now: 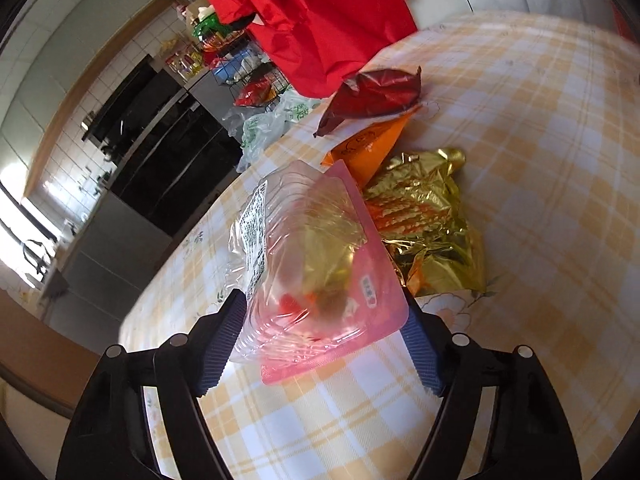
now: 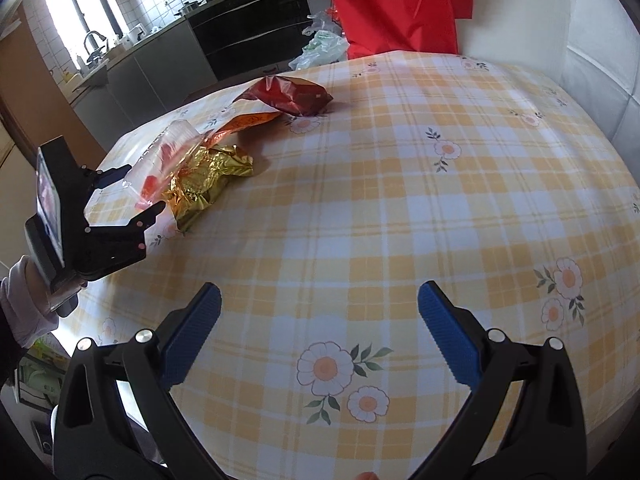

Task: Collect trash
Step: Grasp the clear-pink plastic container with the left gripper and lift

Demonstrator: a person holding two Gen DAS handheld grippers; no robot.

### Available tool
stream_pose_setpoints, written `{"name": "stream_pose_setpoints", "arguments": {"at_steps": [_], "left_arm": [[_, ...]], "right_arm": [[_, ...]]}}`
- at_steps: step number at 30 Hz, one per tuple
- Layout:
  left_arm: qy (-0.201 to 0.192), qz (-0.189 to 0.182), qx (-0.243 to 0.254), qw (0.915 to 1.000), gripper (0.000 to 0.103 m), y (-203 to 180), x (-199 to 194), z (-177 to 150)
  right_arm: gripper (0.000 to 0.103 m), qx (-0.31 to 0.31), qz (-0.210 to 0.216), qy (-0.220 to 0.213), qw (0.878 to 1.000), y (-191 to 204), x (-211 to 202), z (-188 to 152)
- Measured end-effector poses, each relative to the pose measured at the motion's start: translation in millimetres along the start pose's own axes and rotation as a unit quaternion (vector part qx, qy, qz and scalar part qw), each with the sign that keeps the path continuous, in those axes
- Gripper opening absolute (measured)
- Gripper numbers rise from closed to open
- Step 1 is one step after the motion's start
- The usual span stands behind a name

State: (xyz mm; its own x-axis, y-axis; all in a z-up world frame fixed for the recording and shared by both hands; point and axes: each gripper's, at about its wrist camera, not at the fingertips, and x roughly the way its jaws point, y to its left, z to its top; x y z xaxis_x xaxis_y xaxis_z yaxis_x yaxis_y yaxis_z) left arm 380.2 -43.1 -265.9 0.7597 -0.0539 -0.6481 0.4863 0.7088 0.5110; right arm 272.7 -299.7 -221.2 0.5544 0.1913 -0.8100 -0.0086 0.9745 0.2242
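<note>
We hold a gripper in each hand over a table [image 2: 400, 208] spread with a yellow check cloth printed with daisies. The trash lies in a loose heap near the table's far left edge, as the right camera sees it.

Our left gripper [image 1: 324, 320] has its blue pads on either side of a clear plastic tray [image 1: 304, 256] with a pink backing and a printed label along one side. The pads appear to touch the tray's two edges, so the claw is about three-quarters wide and gripping the tray. In the right view the same gripper [image 2: 132, 192] reaches in from the left, with a white-gloved hand [image 2: 24, 300] behind it.

Just beyond the tray lies a crumpled gold wrapper [image 1: 428, 232], touching it. An orange packet [image 1: 372, 148] lies partly under the gold one, and a dark red bag [image 1: 376, 96] sits beyond that, nearer the far edge.

Our right gripper [image 2: 320, 336] hangs above bare cloth, well apart from the heap, jaws wide and nothing between them.

A red cloth [image 2: 396, 4] hangs behind the table, with a white plastic bag [image 2: 320, 50] beside it.
</note>
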Motion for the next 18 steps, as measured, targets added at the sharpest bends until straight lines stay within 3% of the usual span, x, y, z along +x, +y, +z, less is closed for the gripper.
{"name": "stream_pose_setpoints", "arguments": {"at_steps": [3, 7, 9, 10, 11, 15, 18], "left_arm": [[-0.012, 0.01, -0.044, 0.9989, 0.072, 14.6, -14.8, -3.7], [-0.037, -0.005, -0.12, 0.9921, 0.072, 41.7, -46.1, -14.9], [-0.04, -0.014, -0.15, 0.9878, 0.066, 51.4, -57.8, -20.1], [-0.038, -0.02, -0.17, 0.9845, 0.055, 57.7, -63.9, -24.4], [-0.035, -0.029, -0.187, 0.9813, 0.052, 61.6, -68.8, -26.9], [-0.019, -0.064, -0.254, 0.9649, 0.049, 74.4, -78.9, -43.2], [-0.018, -0.07, -0.291, 0.954, 0.048, 80.2, -86.7, -54.3]], "right_arm": [[0.097, 0.002, 0.007, -0.005, 1.0, 1.4, 1.3, 9.0], [0.097, -0.012, 0.012, -0.014, 1.0, 9.4, 2.1, 21.5], [0.097, -0.019, 0.018, -0.013, 1.0, 14.9, 5.7, 27.5], [0.097, -0.021, 0.023, -0.011, 0.999, 17.5, 8.0, 30.5], [0.097, -0.022, 0.027, -0.01, 0.999, 19.2, 9.7, 32.5], [0.097, -0.042, 0.042, -0.004, 0.998, 36.5, 21.5, 43.5], [0.097, -0.072, 0.054, 0.002, 0.996, 57.7, 34.4, 51.7]]}}
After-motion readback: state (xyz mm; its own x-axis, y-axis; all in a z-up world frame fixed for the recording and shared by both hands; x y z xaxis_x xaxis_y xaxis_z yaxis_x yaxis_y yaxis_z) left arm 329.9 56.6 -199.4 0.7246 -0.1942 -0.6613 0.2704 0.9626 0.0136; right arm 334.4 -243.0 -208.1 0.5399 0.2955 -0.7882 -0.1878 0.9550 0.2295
